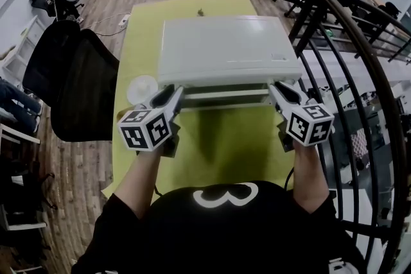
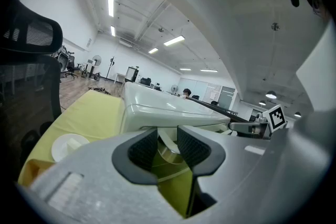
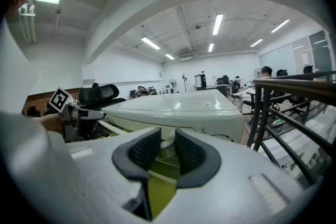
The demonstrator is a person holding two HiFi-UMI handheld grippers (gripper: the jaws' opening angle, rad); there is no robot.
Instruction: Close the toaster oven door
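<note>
I hold a gripper in each hand, and both are at the front of the white toaster oven [image 1: 225, 48]. The oven sits on a yellow-green table [image 1: 218, 144], right in front of me. A long pale handle [image 1: 225, 94] runs along the front of the oven door, just under the top. My left gripper [image 1: 174, 98] is at the left end of that handle. Its jaws are nearly together, and the curved white end of the handle sits between the dark pads. My right gripper [image 1: 275, 92] is at the right end of the handle. Its jaws are nearly together too, and a small shiny post of the handle is pinched between them. So the handle goes from one gripper to the other, and the oven's big flat top is just past my jaws. Under the handle I can see a bit of glass and the yellow-green table. I cannot tell how far the door is open. A small white plate [image 1: 142, 88] lies on the table just left of my left gripper. A black chair [image 1: 77, 83] stands left of the table, and a dark railing [image 1: 359, 42] curves by on the right.
</note>
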